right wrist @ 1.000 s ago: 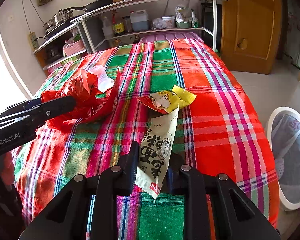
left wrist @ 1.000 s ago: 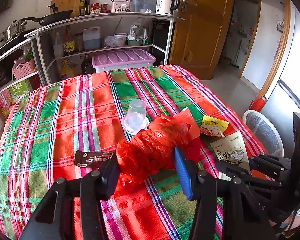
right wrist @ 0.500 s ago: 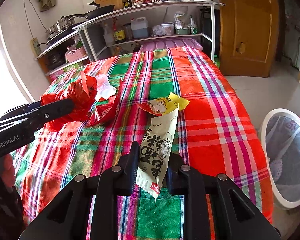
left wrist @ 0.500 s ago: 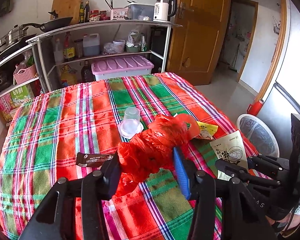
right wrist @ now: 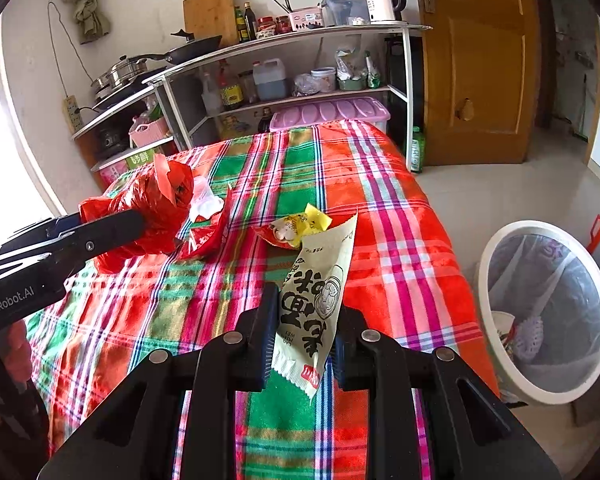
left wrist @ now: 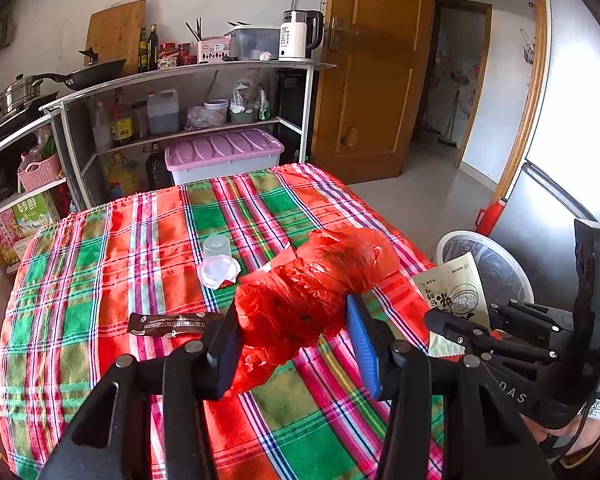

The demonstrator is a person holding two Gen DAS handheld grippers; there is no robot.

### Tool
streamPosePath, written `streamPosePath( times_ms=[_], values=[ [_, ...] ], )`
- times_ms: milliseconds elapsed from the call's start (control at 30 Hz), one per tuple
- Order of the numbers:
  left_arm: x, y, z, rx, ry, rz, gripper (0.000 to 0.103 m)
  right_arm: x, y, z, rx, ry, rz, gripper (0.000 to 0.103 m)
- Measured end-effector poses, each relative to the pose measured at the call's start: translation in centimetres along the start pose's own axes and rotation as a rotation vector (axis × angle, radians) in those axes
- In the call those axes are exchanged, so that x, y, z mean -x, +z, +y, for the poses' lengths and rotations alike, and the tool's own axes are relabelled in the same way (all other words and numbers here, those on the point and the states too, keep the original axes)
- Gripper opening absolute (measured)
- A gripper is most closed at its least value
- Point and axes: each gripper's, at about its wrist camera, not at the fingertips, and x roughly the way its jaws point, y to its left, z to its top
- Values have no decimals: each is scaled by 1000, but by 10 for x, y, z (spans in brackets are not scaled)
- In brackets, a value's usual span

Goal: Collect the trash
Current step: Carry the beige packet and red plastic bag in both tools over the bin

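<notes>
My left gripper is shut on a crumpled red plastic bag and holds it above the plaid tablecloth; the bag also shows in the right wrist view. My right gripper is shut on a cream snack wrapper with black characters, lifted off the table; it also shows in the left wrist view. A yellow and red wrapper and a red wrapper lie on the cloth. A dark brown wrapper and a clear plastic cup with its lid lie left of the bag.
A white round trash bin with a clear liner stands on the floor right of the table. A metal shelf with kitchenware and a purple-lidded box stand behind the table. A wooden door is at the back right.
Both grippers have risen and drawn back from the table, each carrying its item. The red bag and the cream wrapper are higher above the cloth, and the bin shows more.
</notes>
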Motion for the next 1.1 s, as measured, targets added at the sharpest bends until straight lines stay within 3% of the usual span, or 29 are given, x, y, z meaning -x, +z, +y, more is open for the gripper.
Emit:
streamPosePath(
  times_ms=[767, 1100],
  values=[
    [-16, 20, -106, -121, -162, -13, 51, 71, -7, -87, -137, -119, -108, 24],
    [-45, 29, -164, -163, -276, 26, 51, 91, -15, -142, -219, -209, -116, 24]
  ],
)
